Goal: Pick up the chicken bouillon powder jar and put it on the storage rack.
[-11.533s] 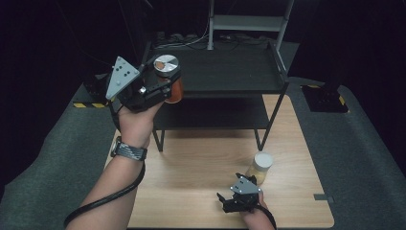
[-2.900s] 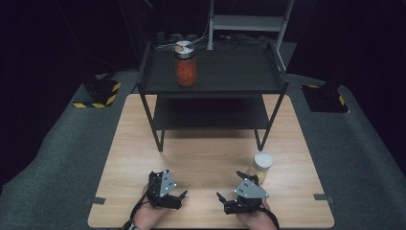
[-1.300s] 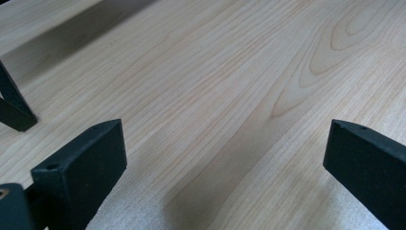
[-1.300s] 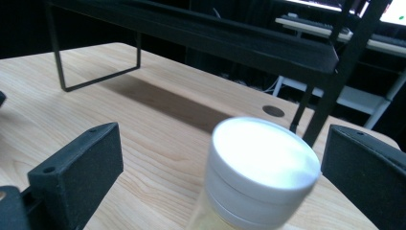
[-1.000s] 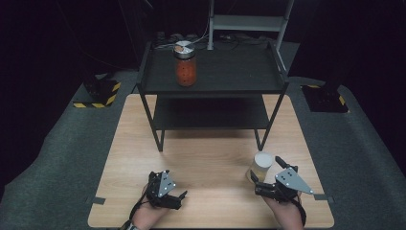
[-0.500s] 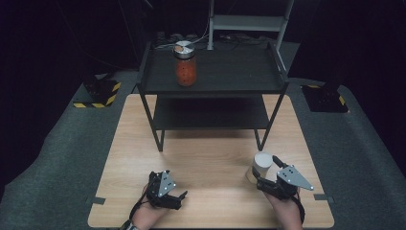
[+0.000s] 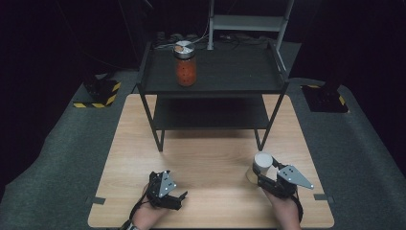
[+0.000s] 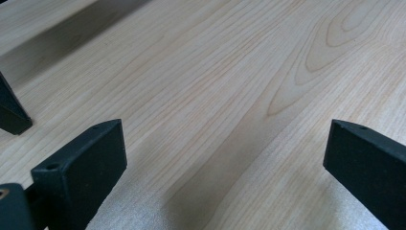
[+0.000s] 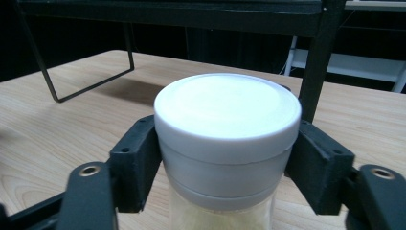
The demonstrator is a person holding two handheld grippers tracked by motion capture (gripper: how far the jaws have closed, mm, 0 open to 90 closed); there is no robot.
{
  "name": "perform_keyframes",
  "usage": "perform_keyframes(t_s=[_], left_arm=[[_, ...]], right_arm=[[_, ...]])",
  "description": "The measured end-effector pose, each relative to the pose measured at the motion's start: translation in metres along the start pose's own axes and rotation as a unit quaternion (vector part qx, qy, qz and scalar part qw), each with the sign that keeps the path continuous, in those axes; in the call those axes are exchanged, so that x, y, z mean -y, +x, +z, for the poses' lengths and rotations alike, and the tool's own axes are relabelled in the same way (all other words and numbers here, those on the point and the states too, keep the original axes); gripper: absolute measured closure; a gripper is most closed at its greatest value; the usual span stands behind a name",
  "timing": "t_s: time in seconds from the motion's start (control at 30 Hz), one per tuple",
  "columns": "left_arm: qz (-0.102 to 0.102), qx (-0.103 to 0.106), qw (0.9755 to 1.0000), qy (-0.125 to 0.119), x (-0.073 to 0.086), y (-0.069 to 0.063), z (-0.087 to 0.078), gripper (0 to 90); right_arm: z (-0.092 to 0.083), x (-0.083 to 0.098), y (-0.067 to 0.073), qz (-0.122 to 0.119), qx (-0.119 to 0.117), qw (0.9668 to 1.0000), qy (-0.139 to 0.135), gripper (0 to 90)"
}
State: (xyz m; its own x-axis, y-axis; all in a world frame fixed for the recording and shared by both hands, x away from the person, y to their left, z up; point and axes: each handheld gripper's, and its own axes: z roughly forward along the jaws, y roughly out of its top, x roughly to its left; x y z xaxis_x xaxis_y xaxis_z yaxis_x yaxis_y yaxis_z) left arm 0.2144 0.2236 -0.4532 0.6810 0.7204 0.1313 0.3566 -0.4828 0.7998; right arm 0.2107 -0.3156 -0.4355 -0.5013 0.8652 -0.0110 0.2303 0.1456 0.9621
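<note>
Underneath, a pale wooden table (image 7: 206, 158) meets grey carpet (image 7: 52, 163), darkness beyond.

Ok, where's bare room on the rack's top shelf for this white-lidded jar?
The top shelf is bare to the right of the red jar, up to its right rail. The left end by that jar is tighter. The right hand-held gripper has just closed on the white-lidded jar; the tabletop in front of the rack lies bare.

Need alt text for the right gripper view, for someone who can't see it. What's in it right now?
The right hand-held gripper is clamped on the white lid of a jar holding pale contents, one black jaw pressing each side, the jaws having just been closing. The jar stands on the wooden table, with the black shelf rack behind it.
</note>
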Motion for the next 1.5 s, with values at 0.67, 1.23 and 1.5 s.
perform_keyframes(t_s=[0.67, 1.23, 1.5], left_arm=[[-0.002, 0.002, 1.0000, 0.000, 0.000, 0.001, -0.001, 1.4], [-0.001, 0.005, 1.0000, -0.006, 0.002, 0.002, -0.001, 1.4], [0.000, 0.006, 1.0000, -0.003, 0.001, 0.002, -0.001, 1.4]], right_arm=[[-0.001, 0.001, 0.000, 0.002, -0.003, 1.0000, -0.005, 33.3], [-0.020, -0.028, 0.011, -0.004, -0.028, 0.9982, -0.052, 33.4], [-0.027, -0.048, 0.013, -0.005, -0.042, 0.9964, -0.074, 33.4]])
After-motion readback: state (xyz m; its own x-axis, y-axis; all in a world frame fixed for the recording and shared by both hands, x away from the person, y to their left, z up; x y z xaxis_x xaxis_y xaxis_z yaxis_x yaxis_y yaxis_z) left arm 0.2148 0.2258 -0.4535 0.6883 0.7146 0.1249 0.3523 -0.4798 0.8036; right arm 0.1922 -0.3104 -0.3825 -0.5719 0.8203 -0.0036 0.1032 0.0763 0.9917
